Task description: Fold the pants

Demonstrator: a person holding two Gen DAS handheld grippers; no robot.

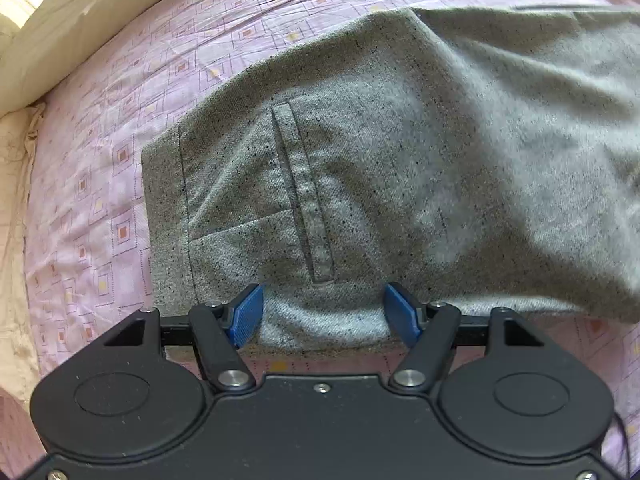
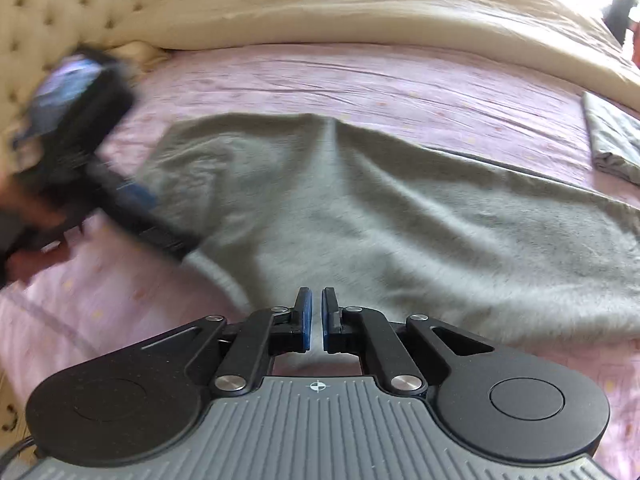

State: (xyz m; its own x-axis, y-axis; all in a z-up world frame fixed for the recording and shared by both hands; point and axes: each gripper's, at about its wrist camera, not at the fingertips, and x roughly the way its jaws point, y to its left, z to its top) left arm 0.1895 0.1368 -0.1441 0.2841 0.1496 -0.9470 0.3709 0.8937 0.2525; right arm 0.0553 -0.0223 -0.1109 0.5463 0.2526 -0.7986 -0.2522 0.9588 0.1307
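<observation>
Lying spread near the bed's (image 1: 132, 68) front edge, the pants (image 1: 360, 184) look folded once lengthwise, cross-folds remaining; left hand-held gripper (image 1: 323, 314) gapes over the waist, right hand-held gripper (image 2: 316, 318) nearly closed, empty.

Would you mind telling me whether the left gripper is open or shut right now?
Open. The left gripper has its blue fingers spread wide apart over the near edge of the grey pants, not pinching the cloth.

Pink patterned sheet (image 1: 100, 200), cream duvet (image 2: 360, 12), tufted headboard (image 2: 60, 8)
</observation>
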